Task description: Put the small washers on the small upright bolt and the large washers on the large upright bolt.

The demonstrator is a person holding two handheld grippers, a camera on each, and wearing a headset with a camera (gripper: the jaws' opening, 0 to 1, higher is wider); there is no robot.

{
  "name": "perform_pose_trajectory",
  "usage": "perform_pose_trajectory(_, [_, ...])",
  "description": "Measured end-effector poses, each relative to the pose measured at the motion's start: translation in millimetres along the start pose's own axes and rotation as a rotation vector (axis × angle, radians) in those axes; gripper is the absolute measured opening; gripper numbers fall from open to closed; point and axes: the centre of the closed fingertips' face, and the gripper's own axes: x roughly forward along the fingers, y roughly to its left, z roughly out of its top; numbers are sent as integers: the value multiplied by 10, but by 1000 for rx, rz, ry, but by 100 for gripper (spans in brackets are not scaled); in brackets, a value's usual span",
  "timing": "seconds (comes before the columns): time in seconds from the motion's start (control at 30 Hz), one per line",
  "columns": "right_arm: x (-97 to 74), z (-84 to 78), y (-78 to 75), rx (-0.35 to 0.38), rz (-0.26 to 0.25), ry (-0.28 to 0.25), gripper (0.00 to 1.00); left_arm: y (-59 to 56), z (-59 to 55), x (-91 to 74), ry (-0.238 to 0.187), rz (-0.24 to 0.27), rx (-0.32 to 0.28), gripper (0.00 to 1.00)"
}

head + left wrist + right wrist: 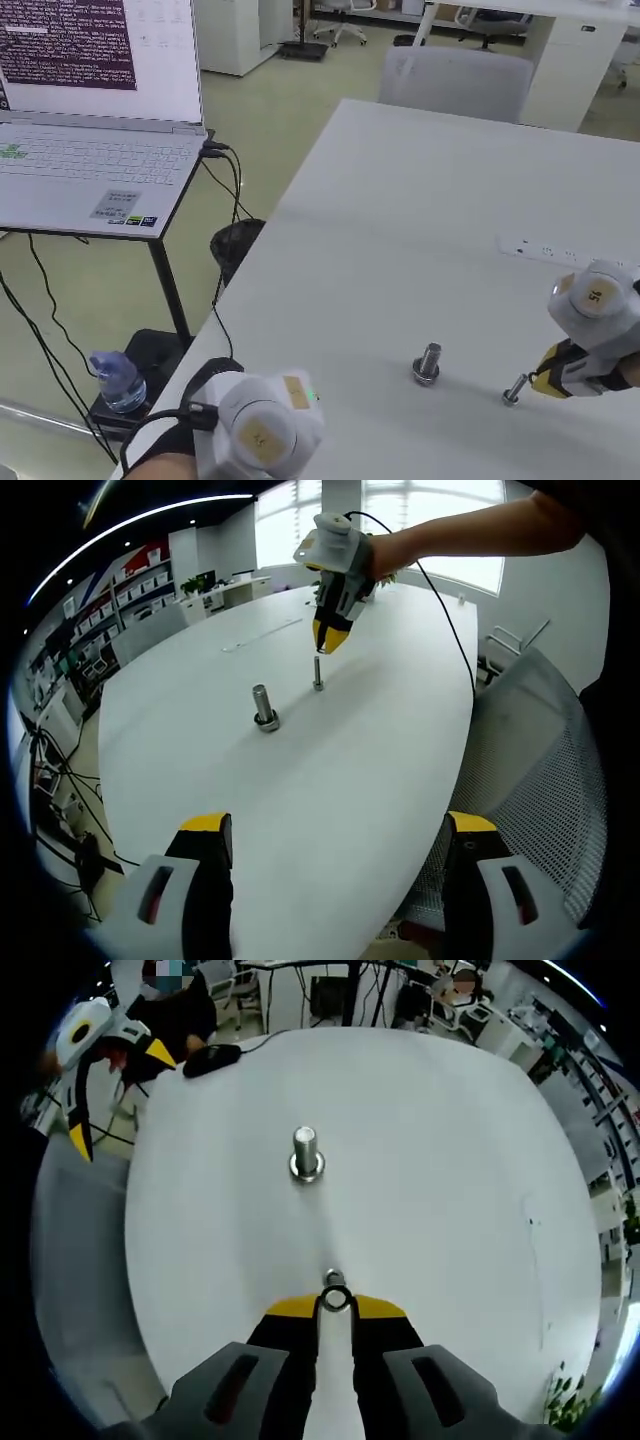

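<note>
Two bolts stand upright on the white table (400, 220). The large bolt (427, 363) (264, 708) (306, 1153) has a wider base. Just to its right is the thin small bolt (513, 390) (318, 673) (333, 1280). My right gripper (540, 382) (322, 647) (335, 1305) hovers at the top of the small bolt, its yellow tips shut on a small washer (335, 1300). My left gripper (262, 430) (338, 828) stays back at the table's near edge, open with nothing between its fingers; it also appears as the left gripper (85, 1070) far off.
A laptop (90, 170) sits on a stand left of the table, with cables and a water bottle (118, 380) on the floor below. A grey chair (455, 85) stands at the far end. A power strip (560, 252) lies on the table's right. A mesh chair (530, 760) is nearby.
</note>
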Motion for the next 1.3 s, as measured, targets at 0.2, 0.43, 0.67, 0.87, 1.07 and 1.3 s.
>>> perform_pose_trajectory(0.2, [37, 56, 28, -6, 2, 1, 12, 14, -19, -10, 1, 5, -9, 89])
perform_pose_trajectory(0.43, [78, 72, 64, -5, 15, 14, 12, 12, -56, -16, 1, -1, -15, 92])
perform_pose_trajectory(0.67, [140, 39, 56, -7, 19, 34, 12, 2, -70, -7, 5, -7, -19, 90])
perform_pose_trajectory(0.87, [212, 10, 46, -5, 26, 46, 12, 15, -68, -6, 2, -3, -24, 89])
perform_pose_trajectory(1.07, [303, -9, 40, -9, 33, 56, 12, 28, -75, 2, 6, -3, -26, 88])
perform_pose_trajectory(1.3, [391, -33, 54, -17, 45, 67, 12, 18, -101, 4, 16, -7, -31, 87])
